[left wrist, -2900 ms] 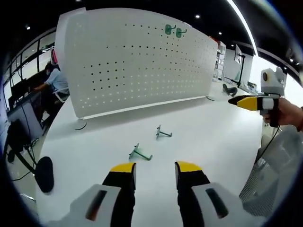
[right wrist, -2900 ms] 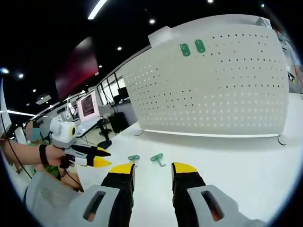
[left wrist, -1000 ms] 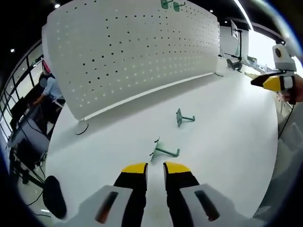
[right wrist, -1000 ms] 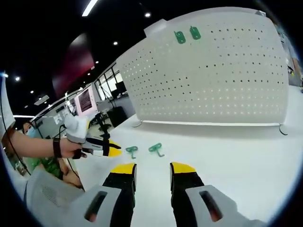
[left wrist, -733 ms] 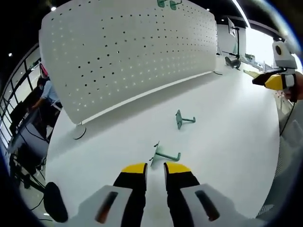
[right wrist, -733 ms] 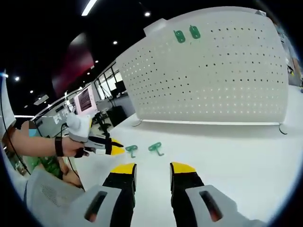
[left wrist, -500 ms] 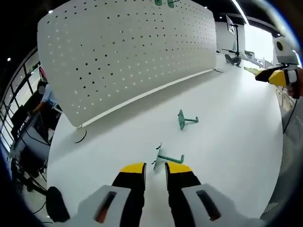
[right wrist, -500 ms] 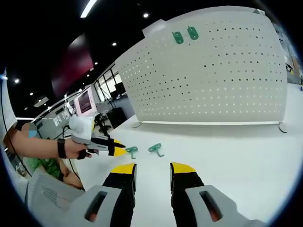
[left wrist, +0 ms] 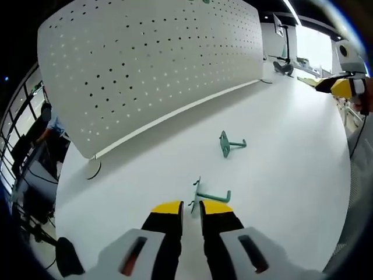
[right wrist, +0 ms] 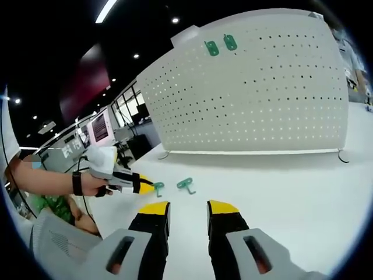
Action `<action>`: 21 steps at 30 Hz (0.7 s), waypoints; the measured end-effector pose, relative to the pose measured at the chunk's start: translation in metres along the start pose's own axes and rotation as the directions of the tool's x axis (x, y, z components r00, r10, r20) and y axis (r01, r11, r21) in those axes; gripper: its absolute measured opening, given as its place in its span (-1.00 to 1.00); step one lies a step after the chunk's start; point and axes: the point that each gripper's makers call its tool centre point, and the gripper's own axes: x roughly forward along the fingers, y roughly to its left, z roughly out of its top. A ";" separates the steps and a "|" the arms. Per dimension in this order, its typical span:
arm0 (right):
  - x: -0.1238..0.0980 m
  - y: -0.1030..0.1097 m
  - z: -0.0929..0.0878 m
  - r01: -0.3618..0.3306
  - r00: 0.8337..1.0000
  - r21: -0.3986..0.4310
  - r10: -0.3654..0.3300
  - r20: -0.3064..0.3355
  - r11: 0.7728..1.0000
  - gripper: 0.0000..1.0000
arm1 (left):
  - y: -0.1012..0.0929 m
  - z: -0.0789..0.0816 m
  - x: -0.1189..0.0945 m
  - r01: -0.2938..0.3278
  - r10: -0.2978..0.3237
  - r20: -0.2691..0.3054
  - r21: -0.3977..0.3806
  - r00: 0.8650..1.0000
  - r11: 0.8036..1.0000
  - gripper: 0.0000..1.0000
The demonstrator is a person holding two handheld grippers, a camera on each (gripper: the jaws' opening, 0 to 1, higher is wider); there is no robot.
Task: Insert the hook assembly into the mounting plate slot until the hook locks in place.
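Progress: early; two green hooks already sit high on the pegboard [right wrist: 256, 93], two lie loose on the white table [left wrist: 280, 175].
Left gripper [left wrist: 191, 205]: jaws nearly together, nothing between them, tips just short of the near hook [left wrist: 210, 194].
Far hook [left wrist: 231, 143]: well apart from the near one.
Right gripper [right wrist: 188, 206]: jaws apart, empty, hovering.
Remaining: grasp, lift, insert, lock.
Room: open office, dark ceiling, strip lights, monitors beyond.
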 end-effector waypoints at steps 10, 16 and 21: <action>-0.001 -0.001 -0.001 0.004 1.000 -0.002 -0.004 -0.006 1.000 -0.53 | -0.003 -0.005 0.006 0.022 -0.022 -0.019 0.008 1.000 1.000 -0.82; -0.001 -0.002 0.001 0.009 1.000 -0.002 -0.009 -0.003 1.000 -0.53 | -0.003 -0.003 0.006 0.023 -0.023 -0.009 -0.015 1.000 1.000 -0.89; 0.000 0.000 -0.001 0.002 1.000 -0.005 -0.002 -0.009 1.000 -0.53 | -0.011 -0.004 0.005 0.060 -0.061 -0.011 -0.042 0.998 0.997 -0.90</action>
